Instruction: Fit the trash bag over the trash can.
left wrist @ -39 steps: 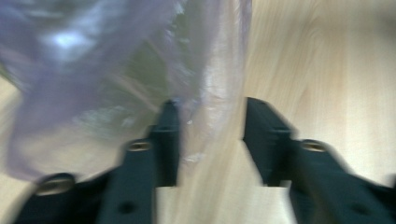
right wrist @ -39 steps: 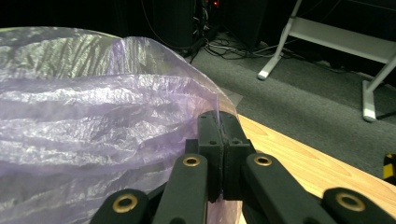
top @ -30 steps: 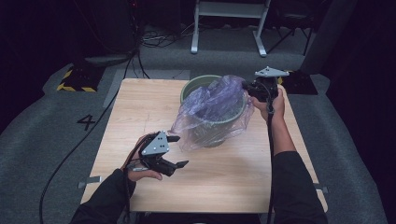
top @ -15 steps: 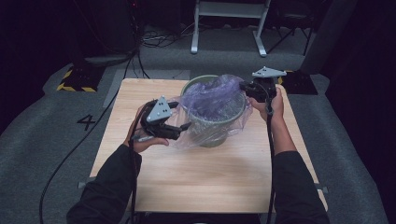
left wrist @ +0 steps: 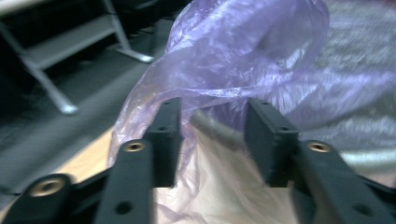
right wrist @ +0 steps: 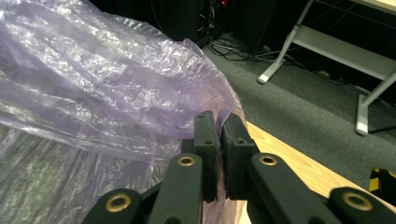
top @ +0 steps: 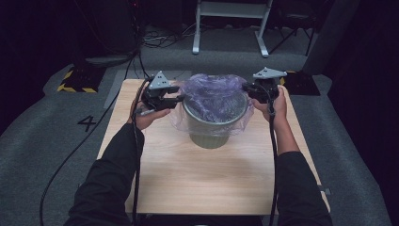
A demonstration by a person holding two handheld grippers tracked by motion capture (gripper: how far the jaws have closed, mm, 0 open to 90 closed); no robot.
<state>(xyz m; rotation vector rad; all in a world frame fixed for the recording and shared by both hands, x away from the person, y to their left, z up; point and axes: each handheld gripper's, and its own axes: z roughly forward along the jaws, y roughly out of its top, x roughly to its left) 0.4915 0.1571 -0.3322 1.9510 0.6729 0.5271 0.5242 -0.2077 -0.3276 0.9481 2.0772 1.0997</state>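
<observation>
While right tongs (right wrist: 218, 122) pinch the purple plastic bag (top: 214, 92) edge shut, left tongs (left wrist: 212, 122), jaws just closing, straddle bag film over the green bucket (top: 210, 129), gap remaining.

Bucket (top: 212, 123): interior and rim veiled by purple bag (top: 211, 92). Left gripper view: motion-blurred throughout; whether the left gripper (left wrist: 212, 135) presses the film cannot be told. Counter (top: 202, 188): near edge hidden behind sleeves. Frame (top: 230, 12): top cut off.
</observation>
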